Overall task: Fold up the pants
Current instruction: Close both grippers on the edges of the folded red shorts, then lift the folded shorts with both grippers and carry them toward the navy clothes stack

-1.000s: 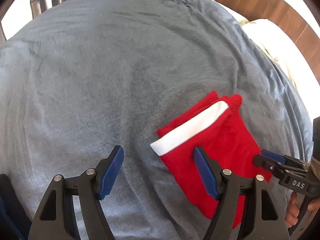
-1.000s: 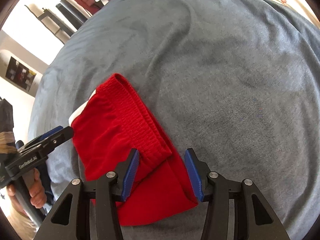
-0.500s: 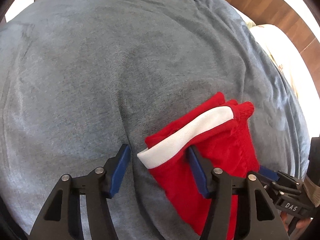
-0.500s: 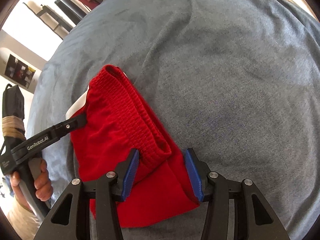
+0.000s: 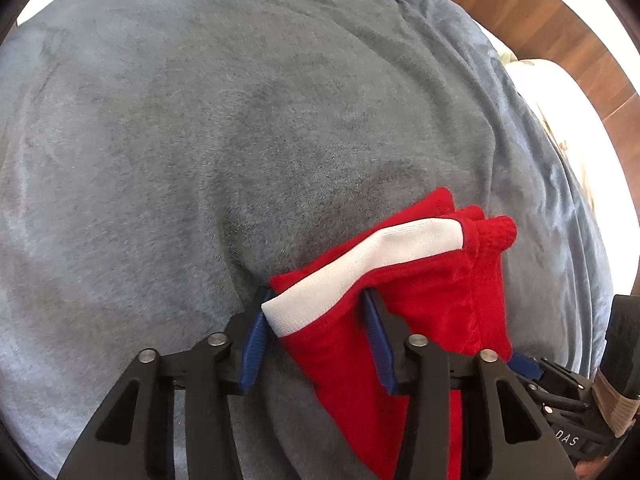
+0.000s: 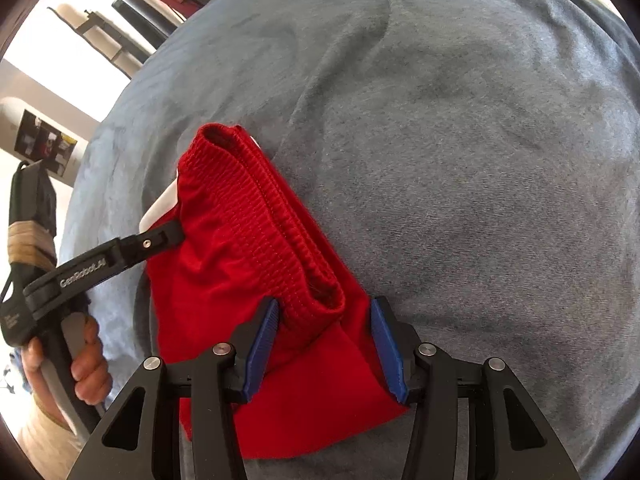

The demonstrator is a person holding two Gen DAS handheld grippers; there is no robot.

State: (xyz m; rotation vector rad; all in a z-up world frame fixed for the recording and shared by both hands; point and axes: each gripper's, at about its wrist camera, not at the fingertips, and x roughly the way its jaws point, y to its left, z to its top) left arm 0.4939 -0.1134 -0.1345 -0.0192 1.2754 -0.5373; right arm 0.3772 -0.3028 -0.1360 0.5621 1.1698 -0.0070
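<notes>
Red pants (image 5: 432, 292) with a white side stripe (image 5: 372, 264) lie folded into a small bundle on a grey-blue blanket (image 5: 240, 120). My left gripper (image 5: 316, 320) is open, its blue pads on either side of the bundle's white-striped corner. My right gripper (image 6: 324, 328) is open too, its jaws astride the near end of the ribbed red waistband (image 6: 272, 232). In the right wrist view the pants (image 6: 224, 292) lie under the left gripper's finger (image 6: 160, 238), which reaches in from the left. The right gripper's tip shows in the left wrist view (image 5: 524, 364) at the bundle's lower right.
The blanket covers a bed with folds near its far edge. A wooden wall (image 5: 540, 12) and a pale pillow (image 5: 560, 92) lie at the right. Dark furniture (image 6: 132, 28) stands beyond the bed at the upper left of the right wrist view.
My left gripper has moved forward and narrowed around the white-striped corner. The right gripper has crept forward over the waistband end. The bundle has bunched up slightly.
</notes>
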